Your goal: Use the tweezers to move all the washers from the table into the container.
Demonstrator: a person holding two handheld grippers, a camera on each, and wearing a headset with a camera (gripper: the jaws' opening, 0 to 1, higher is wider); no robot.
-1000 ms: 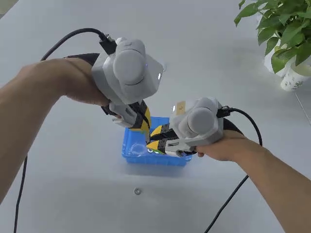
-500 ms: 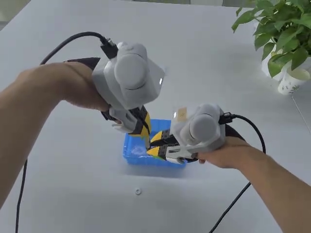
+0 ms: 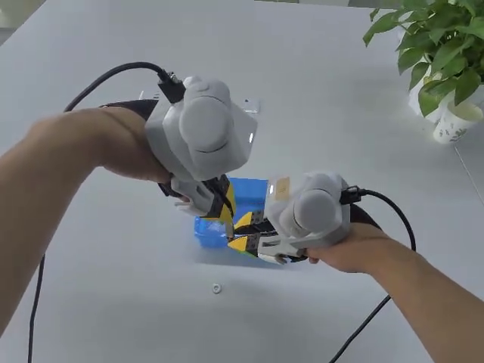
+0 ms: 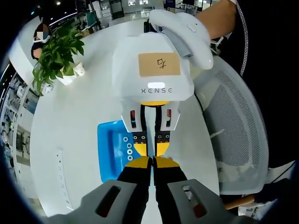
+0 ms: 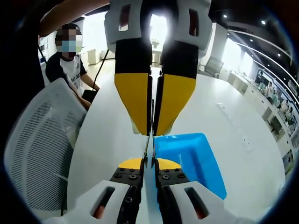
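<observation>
The blue container (image 3: 203, 231) sits on the grey table, and several washers (image 4: 129, 151) lie inside it. One washer (image 3: 217, 288) lies on the table in front of it. My left gripper (image 3: 225, 210) comes down from the upper left and my right gripper (image 3: 237, 234) reaches in from the right; they meet tip to tip over the container's right part. In the right gripper view the thin metal tweezers (image 5: 152, 125) run from the left gripper's (image 5: 152, 131) closed yellow jaws into my right gripper's (image 5: 144, 164) closed jaws. The left gripper (image 4: 153, 162) is shut facing the right gripper (image 4: 149, 147).
A potted plant (image 3: 442, 45) in a white cup stands at the table's far right corner. A white power strip (image 4: 60, 177) lies on the table beyond the container. A white mesh chair (image 4: 238, 140) stands beside the table. Black cables trail from both grippers.
Both grippers stay tip to tip over the container, shifting slightly. The head view has moved a little, so the container and the loose washer sit slightly higher in the picture.
</observation>
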